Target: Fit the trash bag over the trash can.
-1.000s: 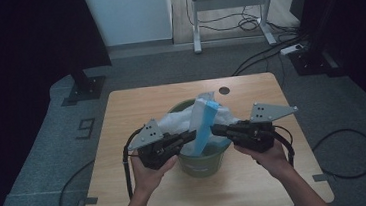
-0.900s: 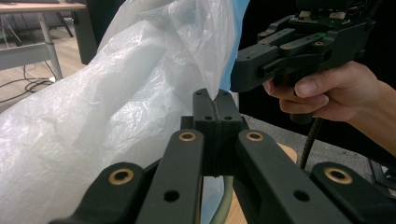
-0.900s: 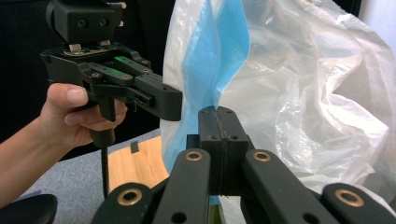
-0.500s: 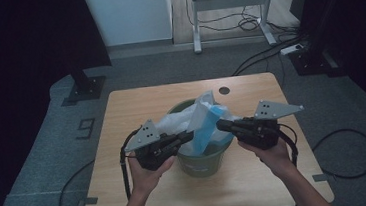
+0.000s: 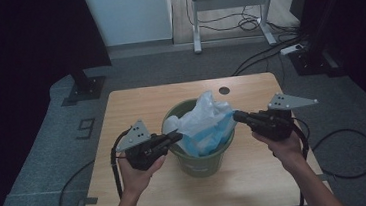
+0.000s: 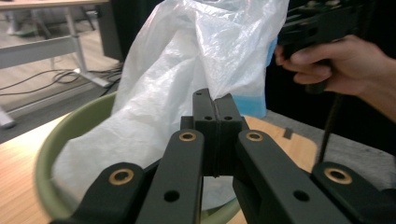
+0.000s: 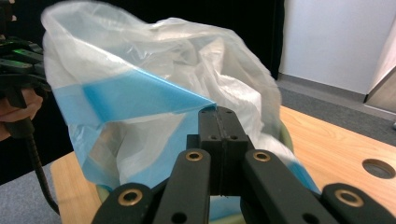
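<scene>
A light green bin (image 5: 201, 162) stands mid-table with a white and blue plastic bag (image 5: 205, 123) rising out of it. My left gripper (image 5: 178, 135) is at the bin's left rim, shut on the bag's white edge. My right gripper (image 5: 236, 116) sits at the right rim, shut on the blue-edged side. In the left gripper view the closed jaws (image 6: 215, 100) pinch the bag (image 6: 187, 70) above the bin's rim (image 6: 46, 158). In the right gripper view the closed jaws (image 7: 217, 112) hold a blue fold of the bag (image 7: 154, 93).
The wooden table (image 5: 136, 107) has a round cable hole (image 5: 224, 90) behind the bin. Black cables trail from both grippers over the table's edges. A metal stand (image 5: 227, 1) and floor cables lie beyond the table on grey carpet.
The right gripper has moved to the right with its edge of the bag. The bag, earlier tall and narrow, is now spread wider and lower over the bin. The left gripper has stayed put.
</scene>
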